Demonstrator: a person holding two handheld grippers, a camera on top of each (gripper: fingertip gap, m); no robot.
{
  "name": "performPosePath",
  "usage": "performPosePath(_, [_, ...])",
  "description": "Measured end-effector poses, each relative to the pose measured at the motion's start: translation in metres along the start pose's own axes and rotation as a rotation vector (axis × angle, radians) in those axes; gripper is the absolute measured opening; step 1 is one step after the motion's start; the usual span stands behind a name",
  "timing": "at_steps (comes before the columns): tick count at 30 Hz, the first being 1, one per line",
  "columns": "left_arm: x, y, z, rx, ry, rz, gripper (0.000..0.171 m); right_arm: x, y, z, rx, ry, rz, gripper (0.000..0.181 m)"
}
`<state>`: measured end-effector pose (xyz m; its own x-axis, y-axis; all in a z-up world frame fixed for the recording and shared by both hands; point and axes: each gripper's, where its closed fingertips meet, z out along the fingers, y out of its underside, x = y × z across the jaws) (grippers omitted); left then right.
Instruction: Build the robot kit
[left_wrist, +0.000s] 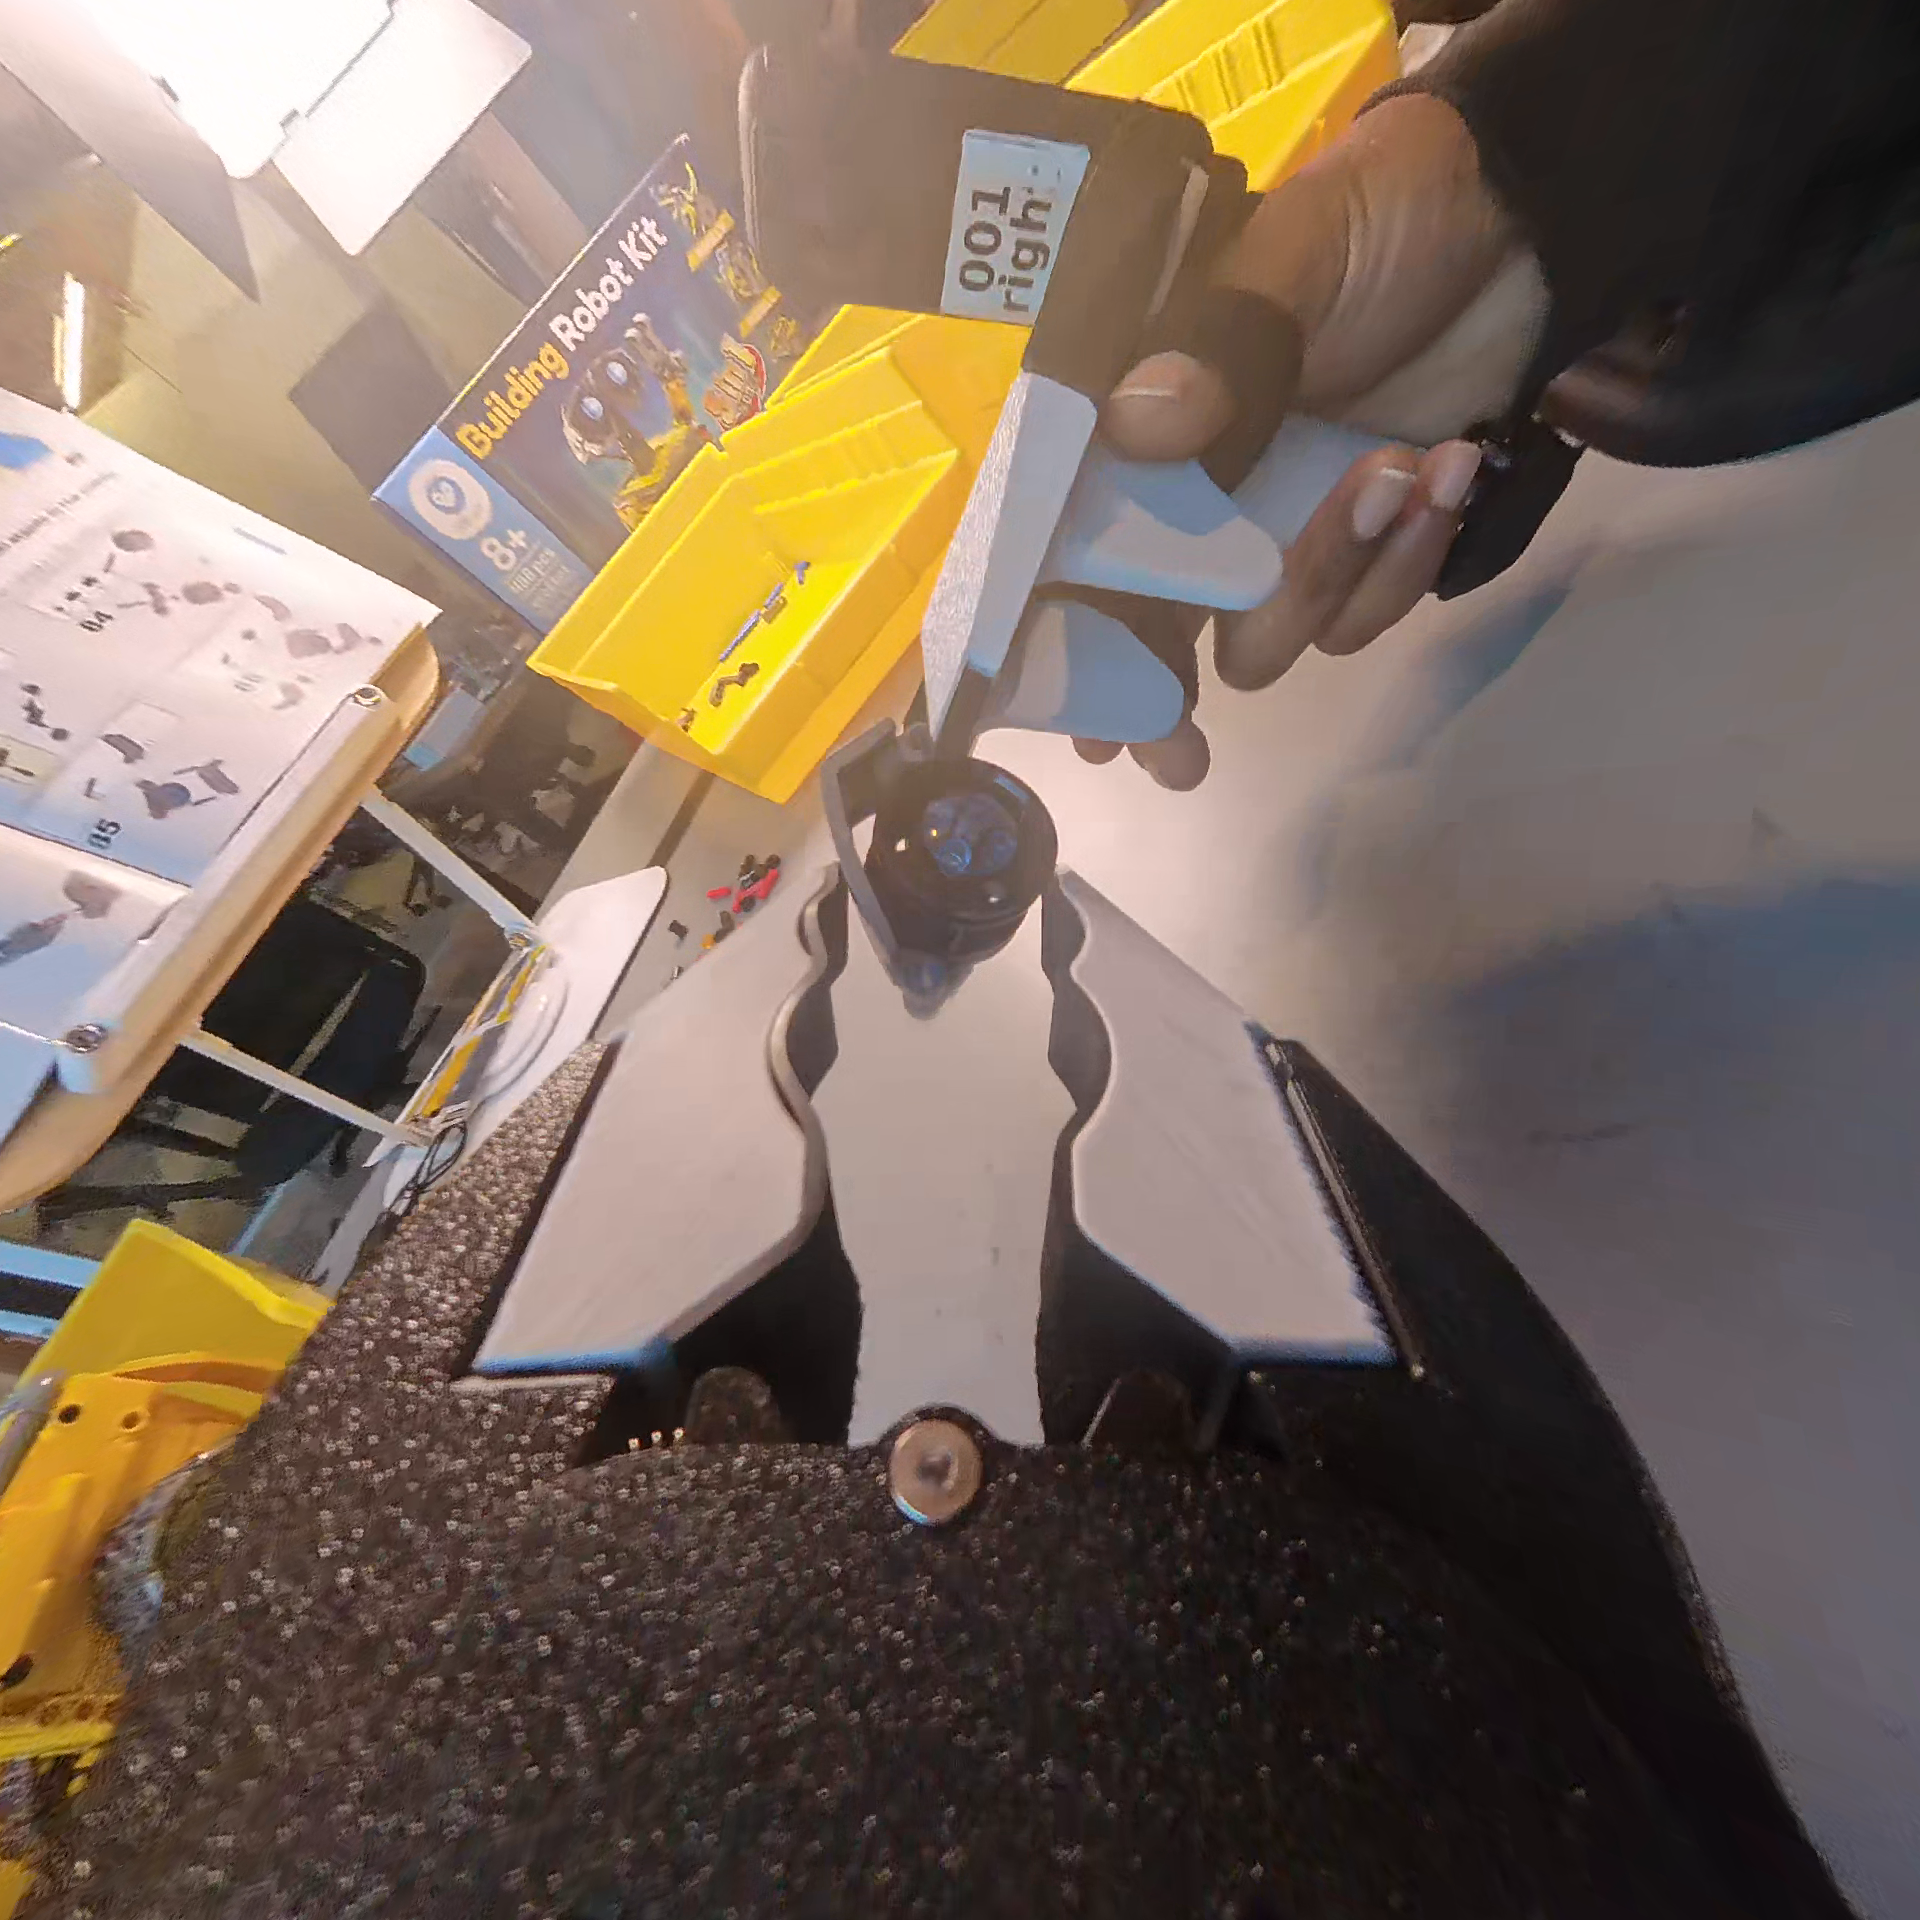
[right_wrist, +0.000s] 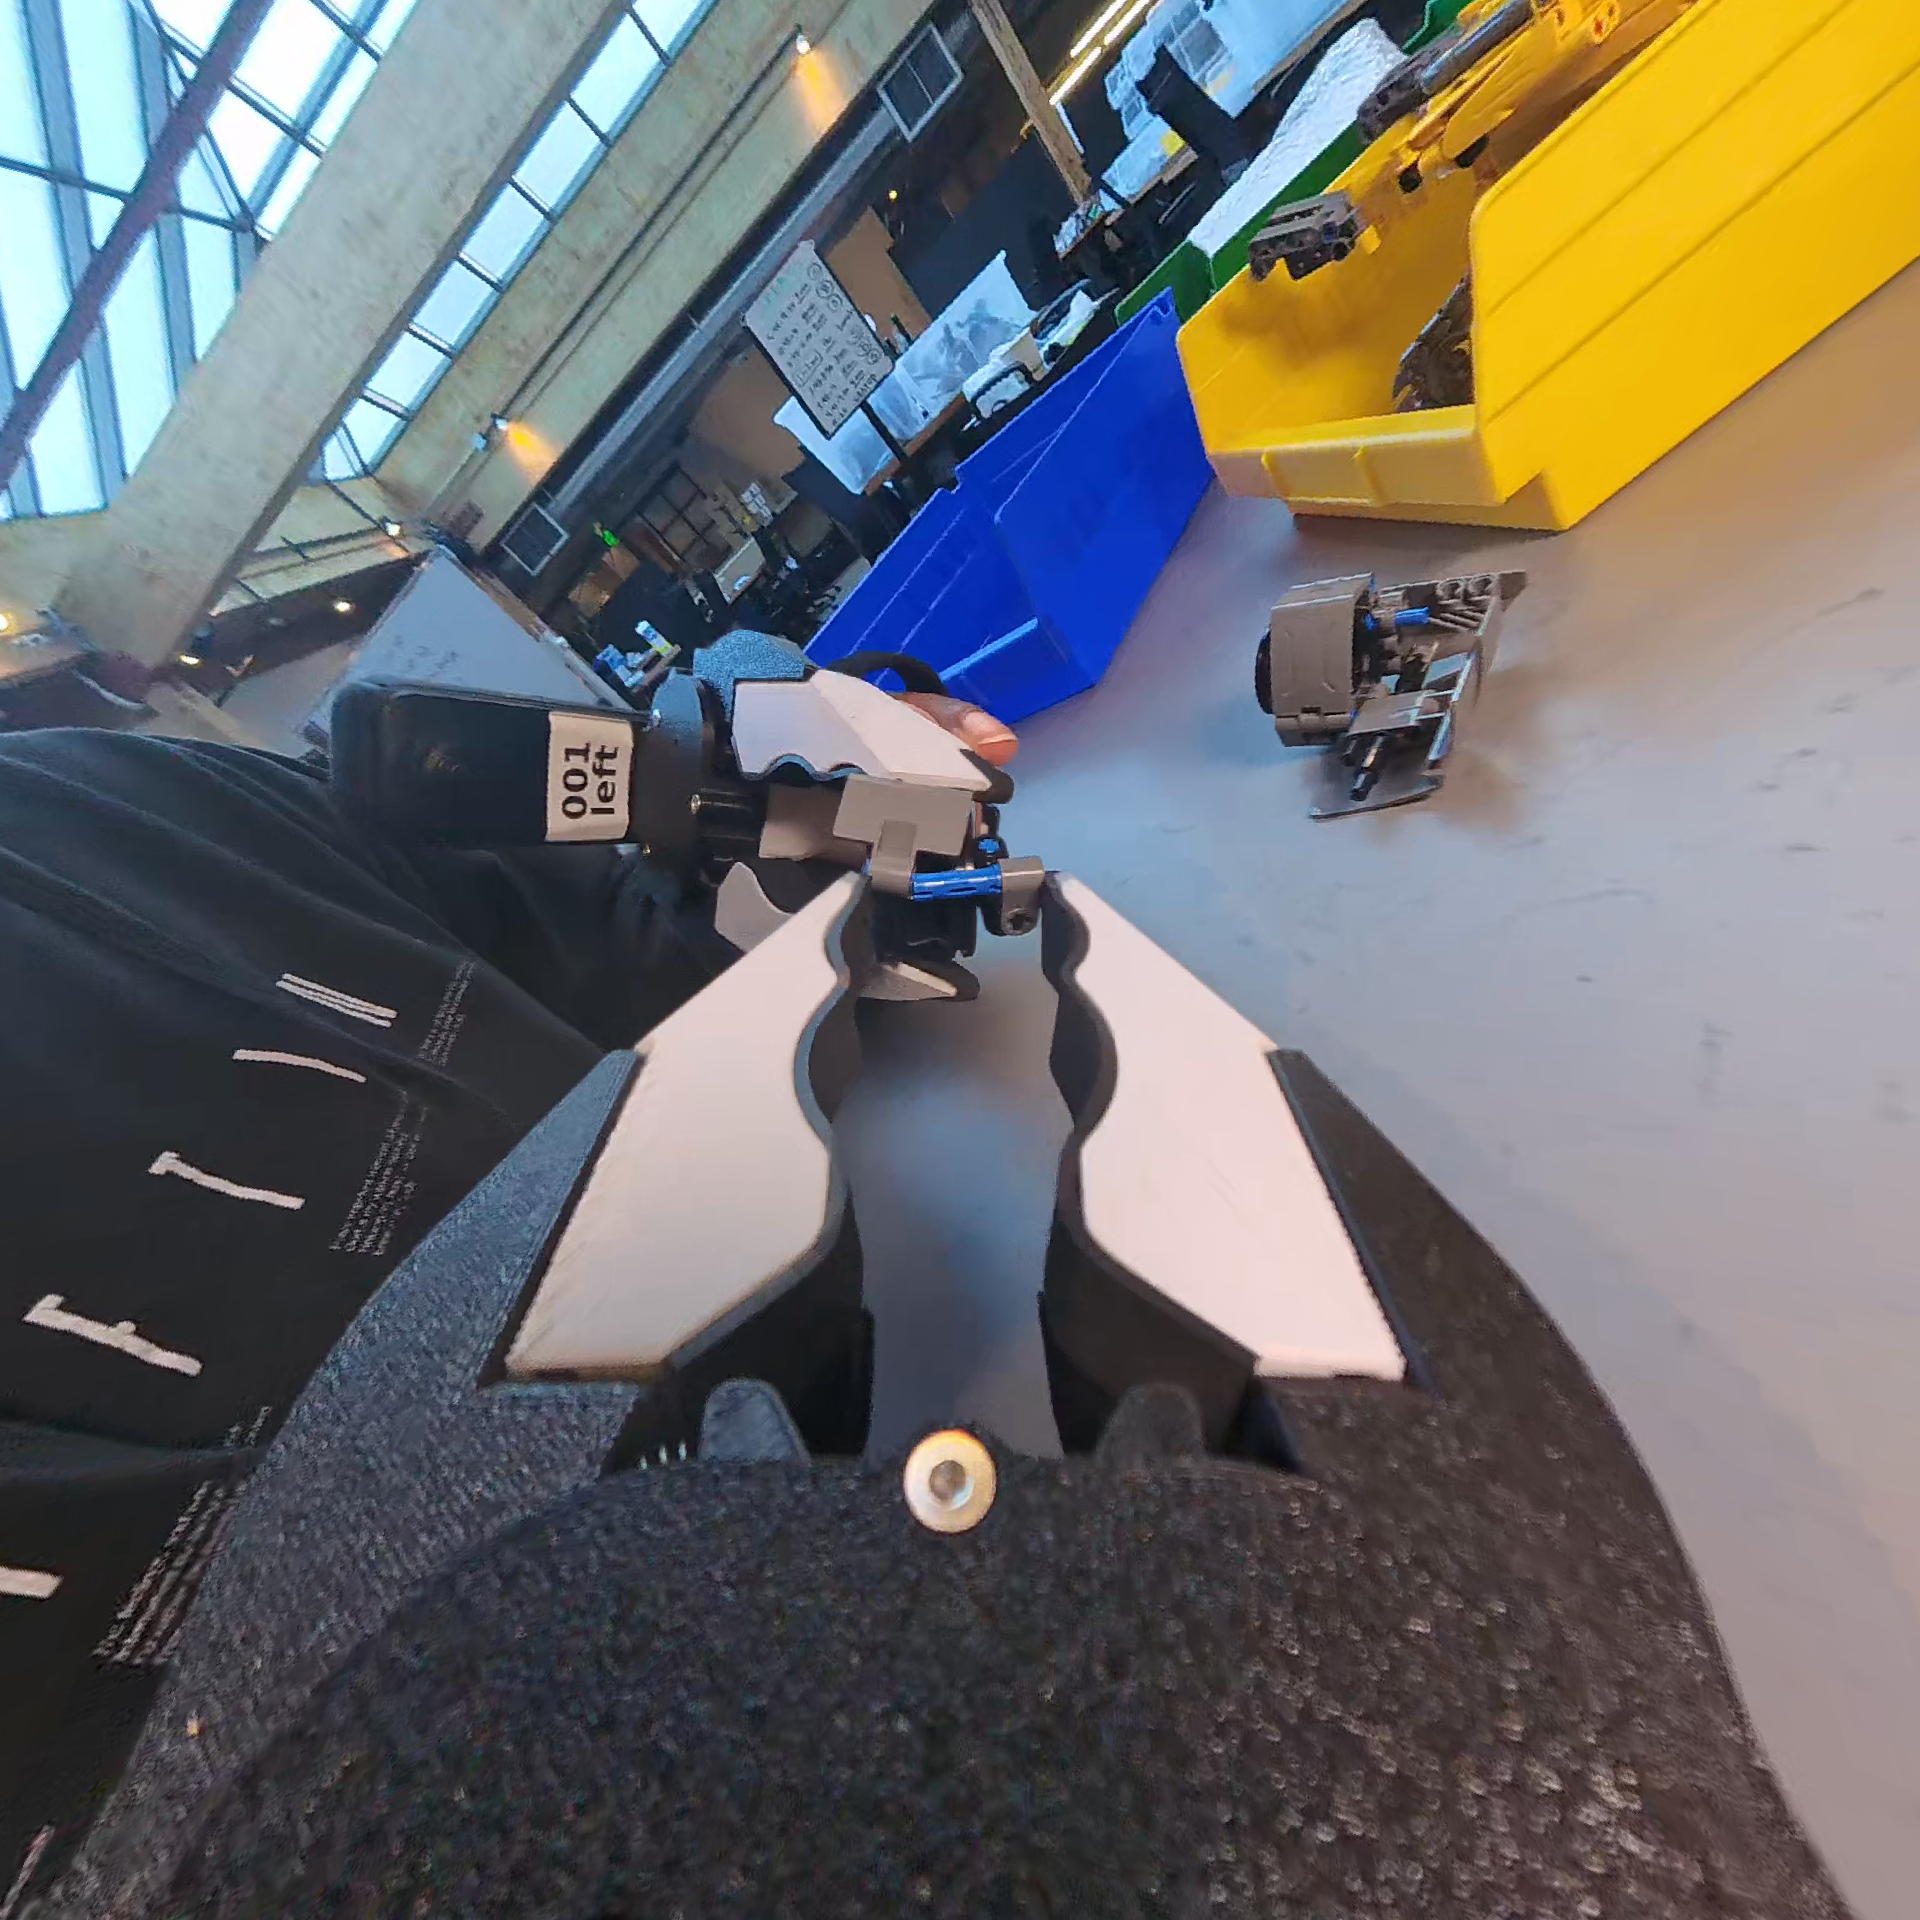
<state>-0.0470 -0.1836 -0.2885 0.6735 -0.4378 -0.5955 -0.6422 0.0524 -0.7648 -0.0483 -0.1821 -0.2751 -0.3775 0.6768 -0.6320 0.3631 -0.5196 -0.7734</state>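
Closest to us, our left gripper (left_wrist: 940, 894) has its white fingers spread around a small grey and black brick assembly (left_wrist: 951, 862) with a blue-tinted dome; whether they press on it we cannot tell. Our right gripper (right_wrist: 951, 883) meets the same assembly (right_wrist: 935, 883) from the other side, its tips parted at either end of a blue pin (right_wrist: 956, 883), grip unclear; a hand (left_wrist: 1340, 416) holds that gripper. Beyond, on the grey table (right_wrist: 1558, 1039), lies a second grey brick build (right_wrist: 1371, 686), well apart; yellow bins (right_wrist: 1558, 343), a blue bin (right_wrist: 1049, 540), a kit box (left_wrist: 613, 395) and an instruction sheet (left_wrist: 156, 665) stand farther off.
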Motion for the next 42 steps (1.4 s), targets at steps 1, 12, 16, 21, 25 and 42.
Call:
performPosePath(1, [0.000,0.001,0.000,-0.008,-0.008,0.017,0.036,0.001,0.000,0.001,-0.002,0.013,-0.013,0.032])
performPosePath(12, [0.011,0.014,0.004,-0.057,-0.002,0.151,0.037,0.012,0.013,0.002,-0.084,0.104,-0.152,0.032])
performPosePath(16, [0.028,0.015,0.003,-0.020,0.176,-0.043,0.044,0.013,0.010,-0.004,-0.119,0.136,-0.218,0.031])
performPosePath(21, [0.022,0.000,-0.006,0.094,0.376,-0.501,0.042,0.016,0.013,-0.010,-0.200,0.209,-0.415,0.031])
performPosePath(25, [0.022,0.008,-0.003,0.049,0.405,-0.599,0.023,0.019,0.020,-0.007,-0.264,0.281,-0.539,0.031])
performPosePath(42, [0.027,0.004,-0.007,0.064,0.462,-0.623,0.001,-0.018,0.019,-0.001,-0.155,0.028,-0.473,0.022])
